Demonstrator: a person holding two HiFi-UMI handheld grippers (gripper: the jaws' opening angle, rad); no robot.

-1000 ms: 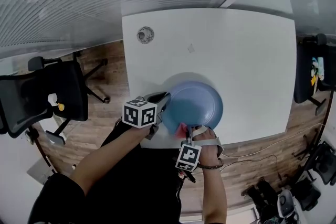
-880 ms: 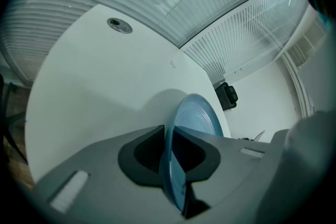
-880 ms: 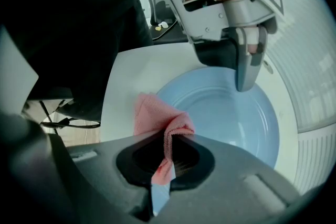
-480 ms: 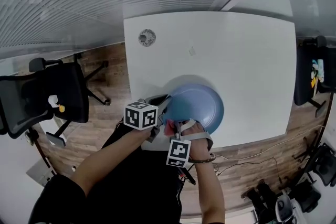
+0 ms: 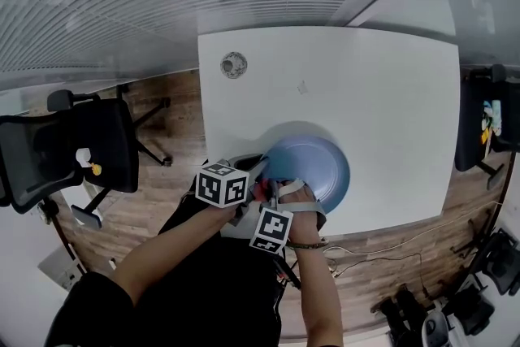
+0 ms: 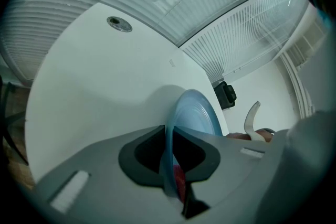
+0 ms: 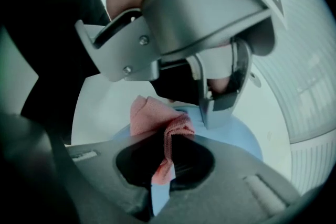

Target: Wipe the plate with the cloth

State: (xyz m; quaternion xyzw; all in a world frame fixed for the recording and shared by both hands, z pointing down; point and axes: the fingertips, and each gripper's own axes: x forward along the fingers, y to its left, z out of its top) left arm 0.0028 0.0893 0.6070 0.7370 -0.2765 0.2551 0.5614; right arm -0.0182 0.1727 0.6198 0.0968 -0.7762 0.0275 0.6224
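Nearest, low in the frame, the right gripper [image 7: 164, 165] is clenched on the pink woven cloth [image 7: 157, 120], which lies against the lower-left rim of the round blue plate [image 5: 313, 162]. Just left, the left gripper [image 6: 169, 157] grasps that rim, its jaws having just tightened. The plate sits low-centre on the white worktop [image 5: 366, 85].

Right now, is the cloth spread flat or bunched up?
Bunched: the cloth sits crumpled over the rim of the plate, pinched in the right claw.
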